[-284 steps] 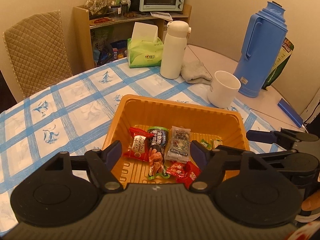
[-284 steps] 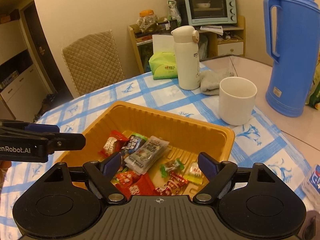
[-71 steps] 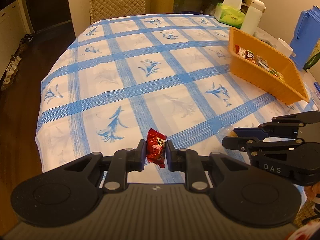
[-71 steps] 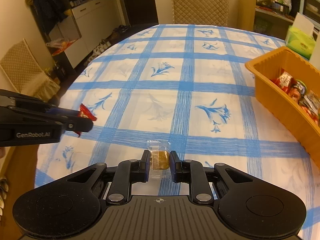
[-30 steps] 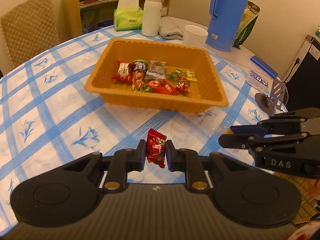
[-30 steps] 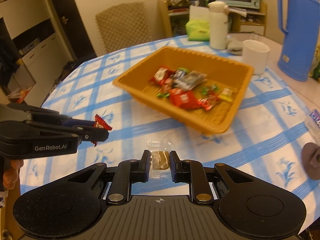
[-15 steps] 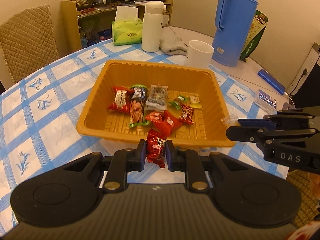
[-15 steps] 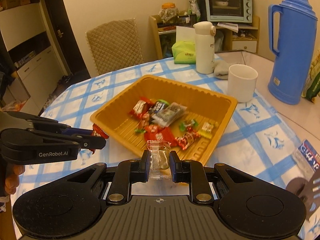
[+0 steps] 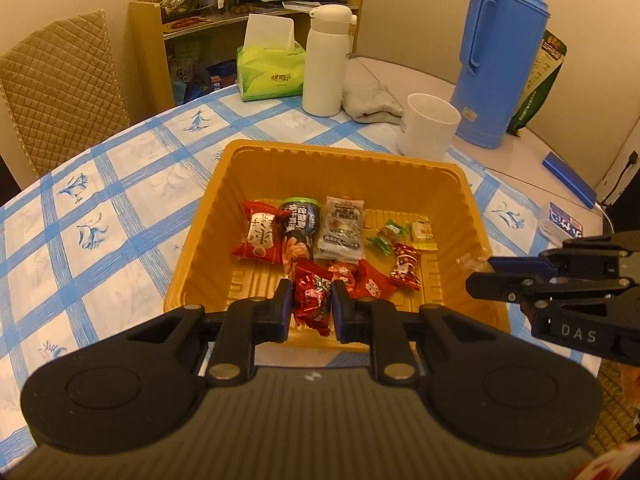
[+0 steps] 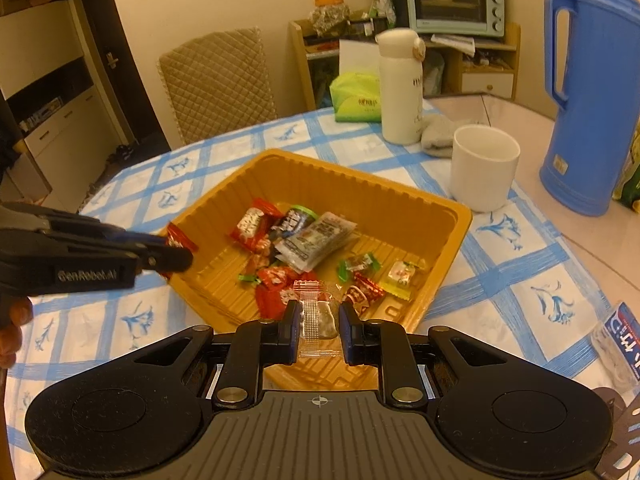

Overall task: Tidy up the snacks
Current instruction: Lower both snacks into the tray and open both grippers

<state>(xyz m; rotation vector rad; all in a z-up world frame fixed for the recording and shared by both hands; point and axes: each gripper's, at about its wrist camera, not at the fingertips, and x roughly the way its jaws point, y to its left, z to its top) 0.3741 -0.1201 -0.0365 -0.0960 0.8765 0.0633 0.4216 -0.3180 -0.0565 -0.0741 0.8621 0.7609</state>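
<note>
An orange tray [image 9: 340, 160] [image 10: 400, 196] sits on the blue-checked tablecloth and holds several wrapped snacks. My left gripper [image 9: 308, 306] is shut on a red candy wrapper [image 9: 313, 300] just above the tray's near rim. In the right wrist view that left gripper [image 10: 176, 252] comes in from the left with the red candy [image 10: 180, 238] at the tray's left rim. My right gripper [image 10: 319, 326] is shut on a clear-wrapped candy [image 10: 318, 320] over the tray's near edge. The right gripper [image 9: 478, 274] also shows in the left wrist view with the clear wrapper [image 9: 468, 261] at its tip.
Behind the tray stand a white cup [image 9: 428, 132] [image 10: 484, 166], a white flask [image 9: 326, 60], a green tissue box [image 9: 270, 72], a grey cloth [image 9: 370, 102] and a tall blue thermos [image 9: 500, 52] [image 10: 592, 92]. A quilted chair [image 10: 216, 84] stands at the table's far side.
Both grippers, each with its candy, have travelled toward the tray and now hang over its near edge; the tray looks larger and closer in both views.
</note>
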